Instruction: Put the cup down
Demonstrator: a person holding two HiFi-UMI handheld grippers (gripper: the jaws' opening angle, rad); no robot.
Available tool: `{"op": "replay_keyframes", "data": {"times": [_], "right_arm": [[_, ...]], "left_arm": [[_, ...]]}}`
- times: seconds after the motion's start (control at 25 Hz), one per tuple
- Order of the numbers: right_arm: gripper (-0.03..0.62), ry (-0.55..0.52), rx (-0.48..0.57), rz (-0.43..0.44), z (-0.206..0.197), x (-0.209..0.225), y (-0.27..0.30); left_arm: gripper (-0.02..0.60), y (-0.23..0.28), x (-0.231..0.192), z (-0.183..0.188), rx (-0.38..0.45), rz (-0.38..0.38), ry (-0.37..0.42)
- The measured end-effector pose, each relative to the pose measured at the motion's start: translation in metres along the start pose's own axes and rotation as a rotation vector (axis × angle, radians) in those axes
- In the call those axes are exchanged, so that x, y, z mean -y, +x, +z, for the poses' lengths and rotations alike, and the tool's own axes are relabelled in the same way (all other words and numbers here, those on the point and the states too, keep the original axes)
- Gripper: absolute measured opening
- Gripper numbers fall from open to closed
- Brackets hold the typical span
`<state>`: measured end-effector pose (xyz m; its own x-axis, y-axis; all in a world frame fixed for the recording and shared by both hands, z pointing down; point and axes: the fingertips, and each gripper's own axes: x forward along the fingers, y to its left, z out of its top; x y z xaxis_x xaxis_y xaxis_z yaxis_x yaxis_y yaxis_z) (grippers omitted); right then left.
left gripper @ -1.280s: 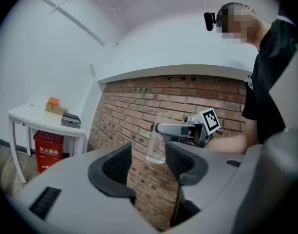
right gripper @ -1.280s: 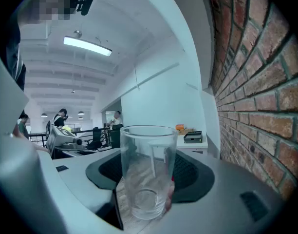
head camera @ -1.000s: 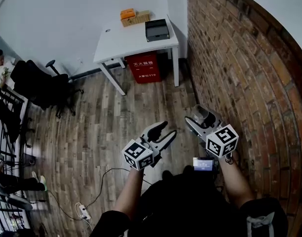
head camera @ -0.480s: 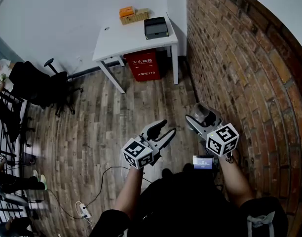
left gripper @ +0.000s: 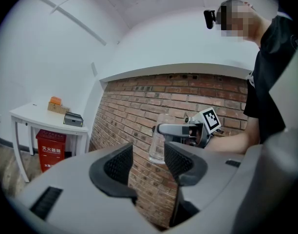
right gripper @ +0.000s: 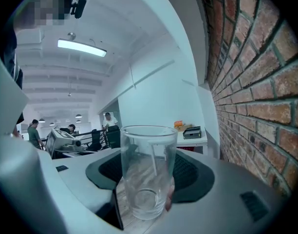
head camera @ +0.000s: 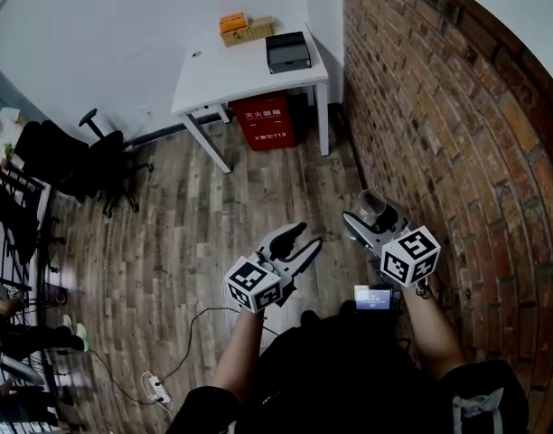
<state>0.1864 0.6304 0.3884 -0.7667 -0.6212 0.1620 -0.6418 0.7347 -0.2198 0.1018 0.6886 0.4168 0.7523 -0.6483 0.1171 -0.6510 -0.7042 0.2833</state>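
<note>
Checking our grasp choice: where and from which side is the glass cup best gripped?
Grip the cup across its straight side wall, jaws closing from opposite sides, as the right gripper does. It stands upright, smooth, handleless, open-topped, so nothing else offers purchase.

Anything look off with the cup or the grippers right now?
Nothing stands out. The clear cup sits upright and empty in the right gripper, no spill or crack visible. The left gripper is open and holds nothing. The white table lies across the room.
</note>
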Motion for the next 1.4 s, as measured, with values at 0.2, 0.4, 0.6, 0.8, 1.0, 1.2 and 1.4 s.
{"op": "replay_keyframes", "data": {"times": [0.2, 0.4, 0.6, 0.8, 1.0, 1.2, 1.4], "right_arm": [[0.287, -0.002, 0.004, -0.009, 0.000, -0.010, 0.018], [0.288, 0.014, 0.002, -0.035, -0.010, -0.021, 0.034], [0.287, 0.036, -0.005, -0.053, -0.016, -0.016, 0.048], [0.288, 0.043, -0.005, -0.056, -0.012, 0.007, 0.074], [0.287, 0.056, -0.004, -0.041, -0.010, 0.054, 0.118], [0.288, 0.051, -0.001, -0.002, 0.015, 0.112, 0.179], [0.288, 0.040, -0.001, 0.041, 0.049, 0.176, 0.236]], "left_arm": [[0.207, -0.015, -0.019, 0.001, 0.007, 0.003, 0.003], [0.204, -0.031, -0.040, -0.006, 0.000, -0.006, -0.014], [0.201, -0.035, -0.061, -0.014, -0.018, -0.008, -0.028], [0.196, -0.017, -0.087, -0.013, -0.023, -0.014, -0.052], [0.190, 0.018, -0.132, -0.016, -0.046, 0.004, -0.059], [0.190, 0.068, -0.191, 0.018, -0.003, -0.018, -0.080], [0.190, 0.127, -0.252, 0.059, 0.000, 0.011, -0.067]]}}
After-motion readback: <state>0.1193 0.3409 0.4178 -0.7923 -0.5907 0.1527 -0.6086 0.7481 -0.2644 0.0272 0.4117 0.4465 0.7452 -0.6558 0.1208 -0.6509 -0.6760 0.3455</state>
